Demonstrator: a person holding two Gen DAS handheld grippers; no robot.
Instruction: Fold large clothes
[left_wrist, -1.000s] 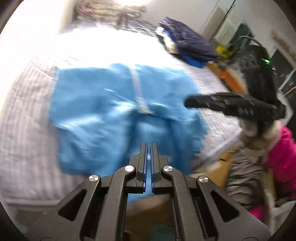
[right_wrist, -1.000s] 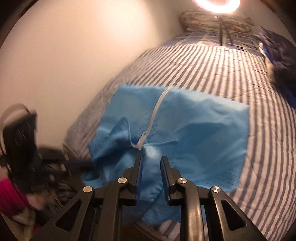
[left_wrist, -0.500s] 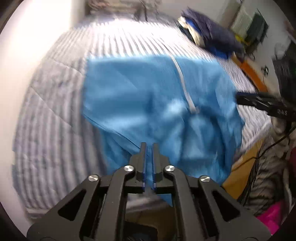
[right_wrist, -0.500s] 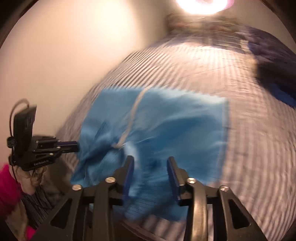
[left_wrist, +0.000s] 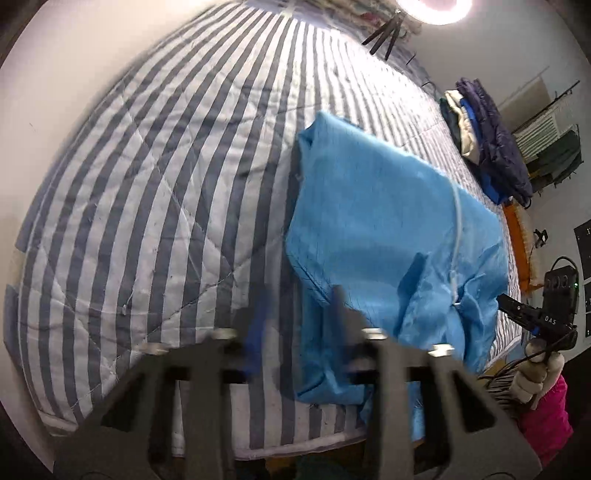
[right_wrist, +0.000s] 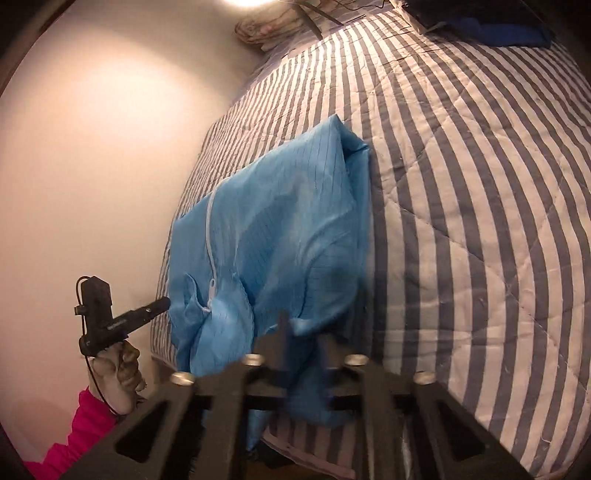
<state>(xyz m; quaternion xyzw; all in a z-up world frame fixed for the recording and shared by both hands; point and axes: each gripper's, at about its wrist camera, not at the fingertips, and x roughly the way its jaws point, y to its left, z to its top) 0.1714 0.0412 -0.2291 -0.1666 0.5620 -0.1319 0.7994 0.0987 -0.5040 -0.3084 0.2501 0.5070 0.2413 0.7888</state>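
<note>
A light blue zip-up garment (left_wrist: 384, 236) lies spread on the striped bed, its near part hanging over the bed's edge; it also shows in the right wrist view (right_wrist: 280, 236). A white zipper (left_wrist: 457, 236) runs down it. My left gripper (left_wrist: 299, 317) is open and blurred, its jaws apart over the garment's near left corner. My right gripper (right_wrist: 304, 336) is open, its jaws apart just in front of the garment's hanging near edge. Neither holds cloth. The right gripper shows at the far right of the left wrist view (left_wrist: 517, 310), and the left gripper at the left of the right wrist view (right_wrist: 151, 310).
The bed has a grey-and-white striped quilt (left_wrist: 155, 206). A pile of dark blue and white clothes (left_wrist: 487, 147) sits at the bed's far right. A ring light (left_wrist: 436, 9) glows at the head. A plain wall (right_wrist: 92, 147) runs along the bed's left side.
Both grippers have let go of the garment and opened. Both have drawn apart, the left to the left and the right to the right. The garment now lies on the bed.
</note>
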